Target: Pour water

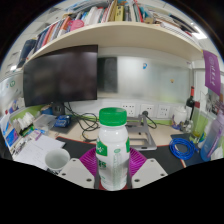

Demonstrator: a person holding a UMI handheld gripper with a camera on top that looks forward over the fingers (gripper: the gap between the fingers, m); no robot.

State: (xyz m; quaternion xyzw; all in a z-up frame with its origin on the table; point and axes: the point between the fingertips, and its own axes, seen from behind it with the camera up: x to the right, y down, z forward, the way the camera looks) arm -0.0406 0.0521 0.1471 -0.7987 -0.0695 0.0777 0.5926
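Bottle point(114, 150) stood upright, long axis vertical, green cap on top, green-and-white label facing camera. Sat between gripper point(113, 166) fingers, just above desk point(150, 172). Purple pads point(90, 164) pressed against both sides of bottle; fingers clamped on it, opened only to bottle width. White cup point(57, 159) stood left of bottle, near. Dark monitor point(62, 78) beyond. Blue cable coil point(183, 149) to right.
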